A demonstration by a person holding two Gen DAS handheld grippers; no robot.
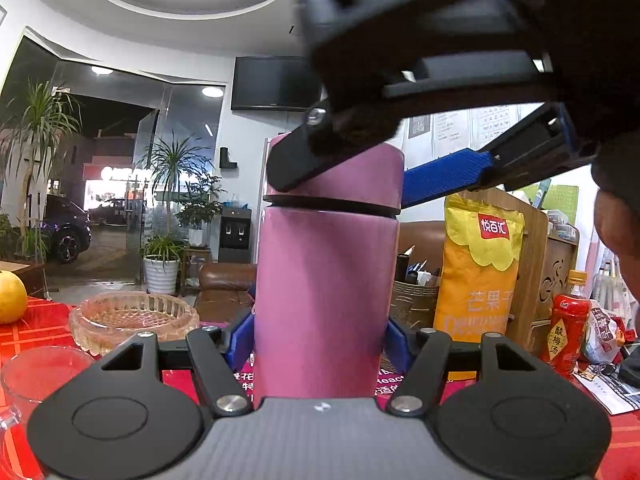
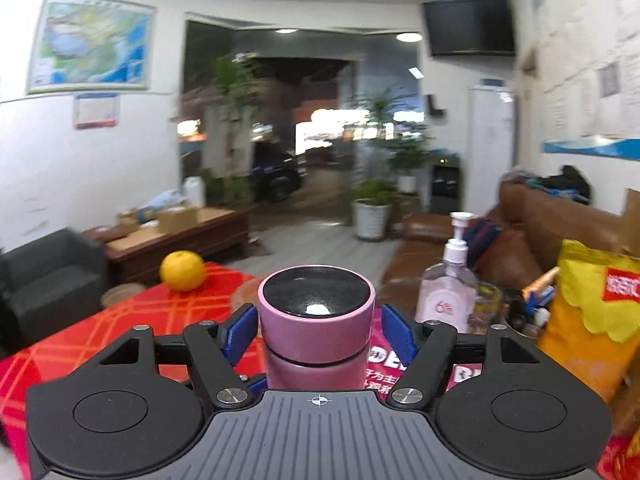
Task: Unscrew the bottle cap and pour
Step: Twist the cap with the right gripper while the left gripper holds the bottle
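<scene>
Worktop [image 2: 100, 328] covered in a red checked cloth, in an office-lounge room: white walls, wall map [image 2: 90, 42], black TV [image 1: 274, 82], glass doors with potted plants [image 1: 162, 256], brown leather sofa [image 2: 528, 220], dark coffee table. Pink bottle [image 1: 324, 300] stands upright on the worktop, smooth matte cylinder, black seam ring between body and pink cap [image 2: 316, 320]; cap top is glossy black. Left hand-held gripper [image 1: 320, 340] clamps the bottle body low down, blue ribbed pads touching both sides. Right hand-held gripper [image 2: 316, 330] sits around the cap from above, blue pads either side; the left pad looks touching, the right shows a slight gap in its own view, so firm grip cannot be told. In the left view its black frame blocks the upper right. Around: cut-glass ashtray [image 1: 134, 318] left of the bottle, clear glass cup [image 1: 40, 372] near left edge, yellow citrus fruit [image 2: 183, 270] further back, yellow snack bag [image 1: 478, 272] right, red drink bottle [image 1: 566, 330] beside it, clear pump dispenser [image 2: 450, 288], woven pen holder [image 1: 414, 300], carved wooden box behind bag.
</scene>
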